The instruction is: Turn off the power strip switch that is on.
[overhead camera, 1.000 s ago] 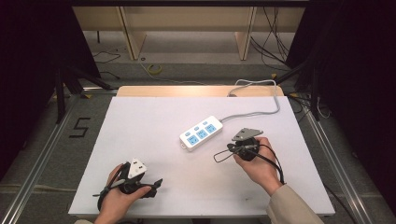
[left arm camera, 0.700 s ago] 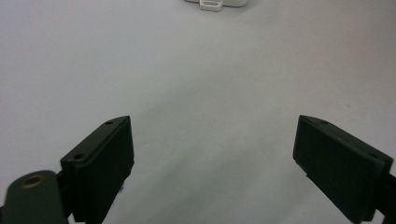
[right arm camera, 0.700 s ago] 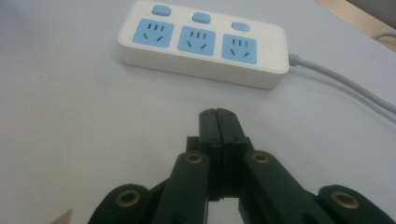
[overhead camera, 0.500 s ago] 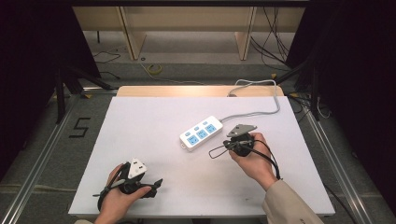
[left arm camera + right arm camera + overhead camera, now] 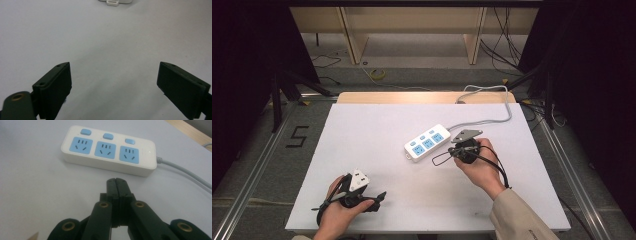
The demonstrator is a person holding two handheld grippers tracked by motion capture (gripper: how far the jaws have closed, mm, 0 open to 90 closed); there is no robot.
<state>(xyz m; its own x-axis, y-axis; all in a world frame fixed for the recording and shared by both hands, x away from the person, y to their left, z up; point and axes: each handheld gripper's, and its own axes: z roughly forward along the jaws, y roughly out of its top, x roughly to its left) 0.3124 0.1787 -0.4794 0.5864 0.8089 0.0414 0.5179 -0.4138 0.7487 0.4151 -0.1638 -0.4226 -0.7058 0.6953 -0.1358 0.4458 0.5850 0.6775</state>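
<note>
A white power strip (image 5: 428,142) with three blue sockets lies mid-table, its grey cable (image 5: 492,120) running off to the back right. My right gripper (image 5: 452,153) is shut with nothing between its jaws, its tips pointing at the strip's long side and a short way off it. In the right gripper view the closed tips (image 5: 116,180) stop just short of the power strip (image 5: 108,150). My left gripper (image 5: 371,188) rests near the table's front left, open and empty. In the left gripper view its jaws (image 5: 113,87) stand wide over bare table, with the strip's end (image 5: 113,2) far ahead.
The white table top (image 5: 362,130) has a wooden strip along its back edge (image 5: 412,97). Metal rails (image 5: 257,165) run along both sides on the floor. Cables lie on the floor behind the table.
My right hand has edged a little up and left, closer to the power strip, with its jaws still shut. The left hand has stayed where it was.
</note>
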